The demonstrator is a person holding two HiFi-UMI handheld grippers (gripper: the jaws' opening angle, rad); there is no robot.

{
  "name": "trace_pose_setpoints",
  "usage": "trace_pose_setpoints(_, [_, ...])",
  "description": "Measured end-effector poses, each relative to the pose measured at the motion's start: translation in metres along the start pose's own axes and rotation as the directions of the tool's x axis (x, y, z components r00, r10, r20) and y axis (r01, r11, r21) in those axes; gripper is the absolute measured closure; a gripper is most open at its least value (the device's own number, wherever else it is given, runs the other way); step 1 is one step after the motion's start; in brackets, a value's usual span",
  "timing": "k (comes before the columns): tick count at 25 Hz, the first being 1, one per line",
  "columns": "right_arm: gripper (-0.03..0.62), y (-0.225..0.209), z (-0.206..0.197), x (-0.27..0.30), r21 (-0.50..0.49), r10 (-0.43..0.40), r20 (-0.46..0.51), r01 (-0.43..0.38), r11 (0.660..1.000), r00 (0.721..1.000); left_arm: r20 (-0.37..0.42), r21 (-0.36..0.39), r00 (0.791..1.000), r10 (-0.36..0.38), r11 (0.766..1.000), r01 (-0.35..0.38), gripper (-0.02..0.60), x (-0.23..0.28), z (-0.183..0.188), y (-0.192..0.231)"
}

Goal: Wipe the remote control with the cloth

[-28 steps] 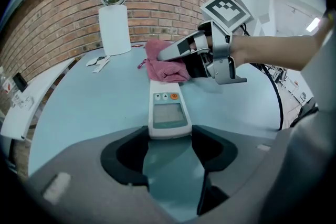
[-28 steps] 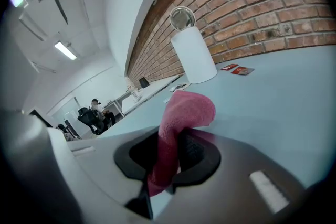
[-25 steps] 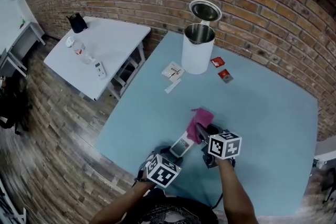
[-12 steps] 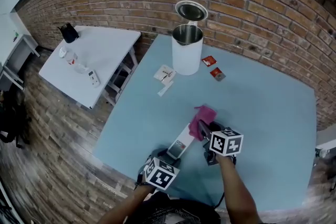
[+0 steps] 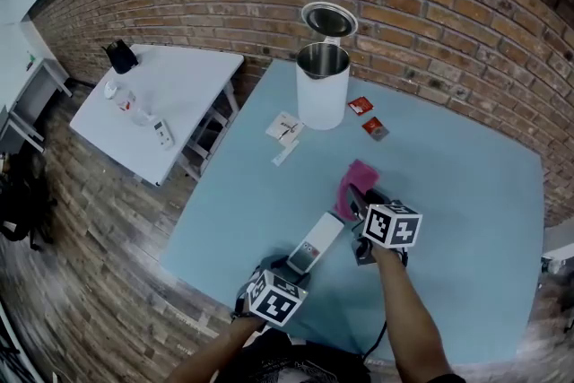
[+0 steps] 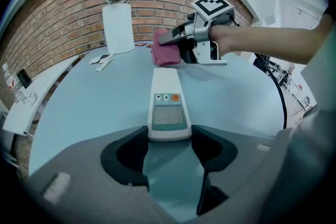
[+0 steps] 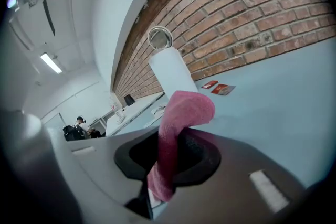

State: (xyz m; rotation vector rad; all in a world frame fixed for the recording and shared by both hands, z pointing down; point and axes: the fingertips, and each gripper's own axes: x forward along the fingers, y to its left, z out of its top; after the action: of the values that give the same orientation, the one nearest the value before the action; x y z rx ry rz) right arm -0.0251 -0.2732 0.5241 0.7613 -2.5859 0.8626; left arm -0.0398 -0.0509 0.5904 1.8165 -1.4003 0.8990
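While the left tool (image 6: 169,140) clamps the remote control (image 6: 166,93) on the desk (image 6: 94,107), the right tool (image 7: 167,165) grips the pink cloth (image 7: 188,106) nearby.

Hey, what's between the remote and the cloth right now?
Only a narrow strip of bare table, clearest in the head view. The cloth looks just clear of the remote's far end.

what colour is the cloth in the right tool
The soft fabric cloth is pink; right gripper view shows it best.
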Motion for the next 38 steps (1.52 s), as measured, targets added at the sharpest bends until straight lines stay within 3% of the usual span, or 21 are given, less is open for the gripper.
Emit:
trace_pose_setpoints(8, [0.528,0.021,-0.015,0.04,-0.048,0.049,-0.092,-0.054,0.997,0.995,-0.004,-0.004,1.0,-0.006,1.0,0.006,0.327,0.0,0.001,0.0])
trace_pose_setpoints(17, [0.528,0.015,-0.027,0.031,-0.136,0.039,-0.144,-0.059,0.989,0.989,-0.01,-0.005,1.0,-0.005,1.0,0.005,0.327,0.002,-0.002,0.0])
trace_pose_setpoints(38, [0.528,-0.014,-0.036,-0.028,-0.086,-0.056,-0.09,0.048,0.995,0.994,-0.009,-0.009,1.0,-0.004,1.0,0.004,0.327,0.003,-0.002,0.001])
